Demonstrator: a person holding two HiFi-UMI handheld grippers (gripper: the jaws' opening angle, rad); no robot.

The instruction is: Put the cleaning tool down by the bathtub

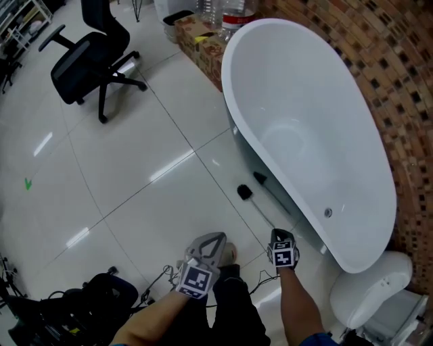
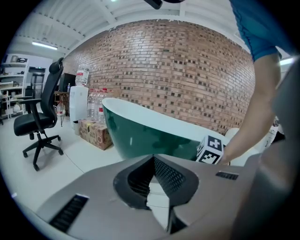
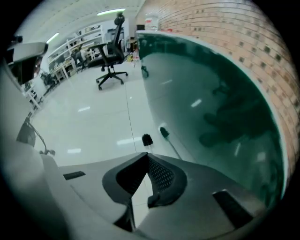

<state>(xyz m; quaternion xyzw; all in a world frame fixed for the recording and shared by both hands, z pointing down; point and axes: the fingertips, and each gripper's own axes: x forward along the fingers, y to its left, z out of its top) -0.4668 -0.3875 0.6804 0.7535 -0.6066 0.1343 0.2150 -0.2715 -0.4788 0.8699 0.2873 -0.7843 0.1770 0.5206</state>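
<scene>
This is looking like a workshop-style lab: a tub [image 1: 304, 115] is standing by a brick wall [image 1: 399, 81], while an office chair [image 1: 91, 57], shelves [image 2: 10, 77] and a box [image 1: 199, 40] are sharing the floor [image 1: 135, 169].

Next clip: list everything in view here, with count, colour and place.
bathtub: one, white inside, dark green outside, along the brick wall
brick wall: one, red-brown, right side
cleaning brush: one, black head, lying on the floor beside the bathtub
office chair: one, black, far left
cardboard box: one, brown, at the bathtub's far end
water bottles: several, clear, behind the cardboard box
white fixture: one, by the bathtub's near end
left claw: one, grey, shut, empty
right claw: one, grey, shut, empty
</scene>
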